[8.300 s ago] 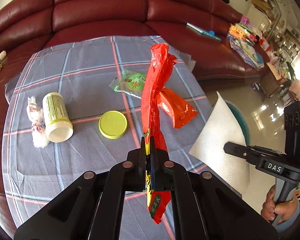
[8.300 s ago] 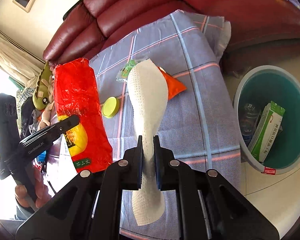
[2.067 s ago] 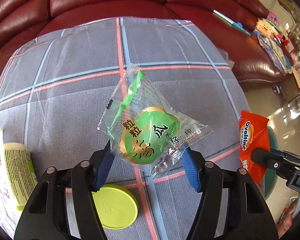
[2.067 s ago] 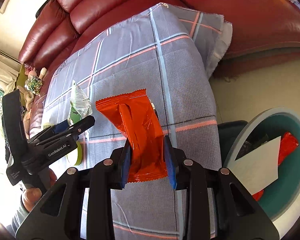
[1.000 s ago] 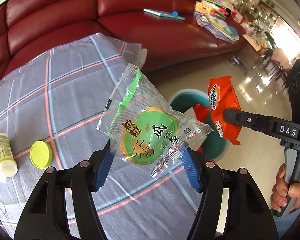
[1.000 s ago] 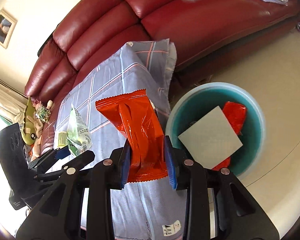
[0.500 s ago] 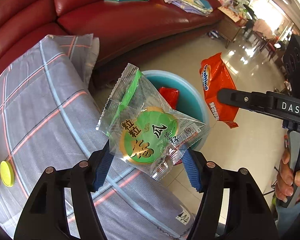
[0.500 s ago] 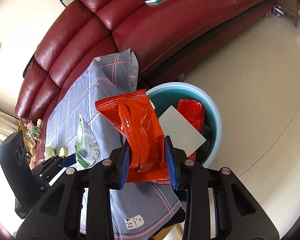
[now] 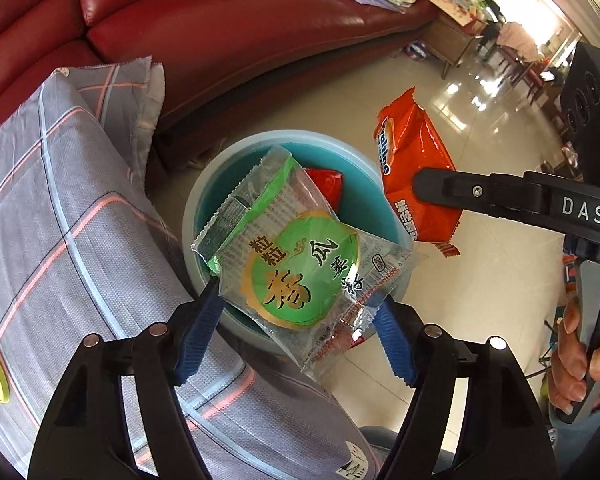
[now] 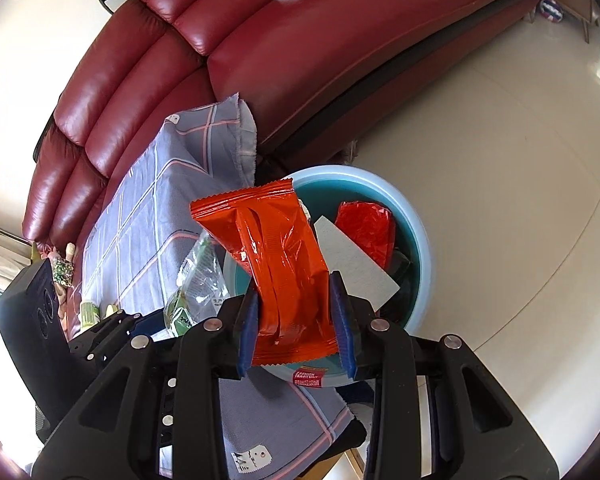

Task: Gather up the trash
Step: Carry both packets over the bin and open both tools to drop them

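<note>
Over the bin [image 9: 204, 184], the green packet [image 9: 300, 264] is seen between the opening left gripper [image 9: 296, 320], seemingly released. The orange packet [image 10: 284, 264] is clamped by the right gripper [image 10: 296, 324] above the bin.

Left gripper [image 9: 300, 312] angled steeply down, jaws opening, right gripper [image 10: 296, 320] clamped, tilted down

- Left gripper [image 9: 296, 322]: black arms, blue ribbed pads, silver screws.
- Right gripper [image 10: 296, 320]: same build; white "DAS" lettering, seen right of frame in the left wrist view.
</note>
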Action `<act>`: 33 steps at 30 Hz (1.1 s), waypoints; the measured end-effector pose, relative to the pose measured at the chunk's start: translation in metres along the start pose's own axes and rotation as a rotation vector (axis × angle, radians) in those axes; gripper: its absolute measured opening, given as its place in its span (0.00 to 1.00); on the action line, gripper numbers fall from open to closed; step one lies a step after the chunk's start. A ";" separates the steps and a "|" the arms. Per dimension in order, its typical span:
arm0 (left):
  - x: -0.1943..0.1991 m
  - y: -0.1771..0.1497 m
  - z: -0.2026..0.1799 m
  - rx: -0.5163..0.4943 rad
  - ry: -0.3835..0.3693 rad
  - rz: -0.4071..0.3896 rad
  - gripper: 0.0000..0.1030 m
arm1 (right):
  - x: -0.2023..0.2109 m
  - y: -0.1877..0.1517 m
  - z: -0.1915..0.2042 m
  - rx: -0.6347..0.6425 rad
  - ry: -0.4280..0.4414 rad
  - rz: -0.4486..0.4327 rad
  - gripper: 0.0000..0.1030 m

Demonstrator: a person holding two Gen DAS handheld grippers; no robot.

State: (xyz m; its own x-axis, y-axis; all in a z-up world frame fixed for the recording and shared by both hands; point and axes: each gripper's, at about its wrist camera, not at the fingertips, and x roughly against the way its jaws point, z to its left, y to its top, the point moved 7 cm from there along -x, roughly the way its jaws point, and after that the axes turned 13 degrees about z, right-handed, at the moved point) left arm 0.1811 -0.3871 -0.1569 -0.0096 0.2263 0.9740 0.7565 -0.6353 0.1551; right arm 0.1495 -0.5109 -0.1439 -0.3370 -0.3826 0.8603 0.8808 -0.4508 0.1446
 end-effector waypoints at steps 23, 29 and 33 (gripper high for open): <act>0.004 -0.015 0.038 0.089 0.007 0.005 0.94 | -0.021 0.004 0.009 0.012 -0.054 0.039 0.36; 0.007 -0.018 0.042 0.098 -0.005 -0.002 0.95 | -0.021 0.004 0.017 0.035 -0.116 0.027 0.45; 0.009 -0.020 0.044 0.104 -0.015 -0.004 0.95 | -0.022 0.002 0.020 0.041 -0.150 0.026 0.52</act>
State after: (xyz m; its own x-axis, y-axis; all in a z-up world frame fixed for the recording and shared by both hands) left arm 0.1947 -0.3394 -0.1589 -0.0040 0.2405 0.9706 0.8203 -0.5544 0.1407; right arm 0.1656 -0.4875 -0.1525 -0.2636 -0.2677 0.9267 0.9024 -0.4079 0.1389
